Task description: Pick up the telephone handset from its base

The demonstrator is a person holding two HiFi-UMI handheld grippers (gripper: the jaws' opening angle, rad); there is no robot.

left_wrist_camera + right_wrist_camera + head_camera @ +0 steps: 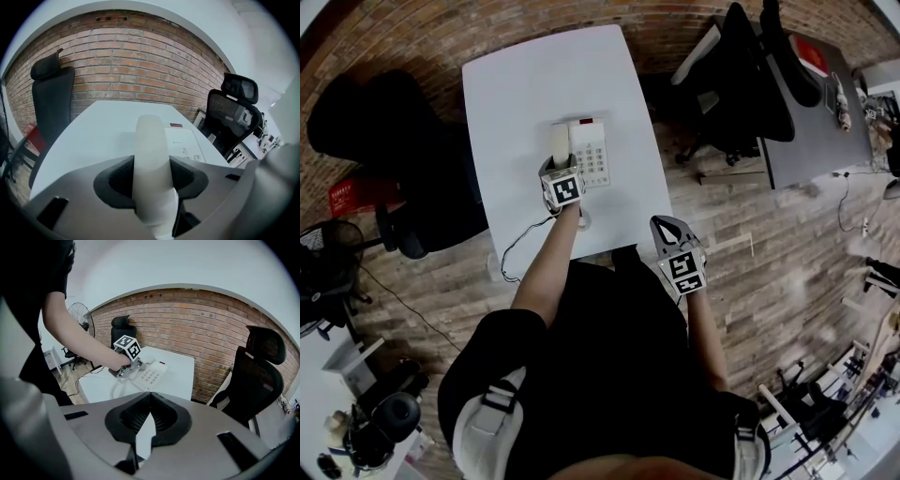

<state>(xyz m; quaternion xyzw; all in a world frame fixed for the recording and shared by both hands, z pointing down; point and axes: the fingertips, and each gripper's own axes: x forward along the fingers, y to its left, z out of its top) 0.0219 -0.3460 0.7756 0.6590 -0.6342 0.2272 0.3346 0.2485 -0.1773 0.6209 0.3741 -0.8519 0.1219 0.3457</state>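
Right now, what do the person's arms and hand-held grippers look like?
The left hand-held gripper and the right hand-held gripper each have a grey moulded body, dark ribbed pads and a white cube with black square markers. The arms are bare below the short sleeves of a black top.

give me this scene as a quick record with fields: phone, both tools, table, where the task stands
surface: white table
phone: base near the table's middle, keypad up
target: handset along the base's left side, apparently not lifted yet
left: left tool closed on the handset, a pad on each side
right: right tool shut, empty, off the table's near corner, away from the phone
stage: grip made, lift to come
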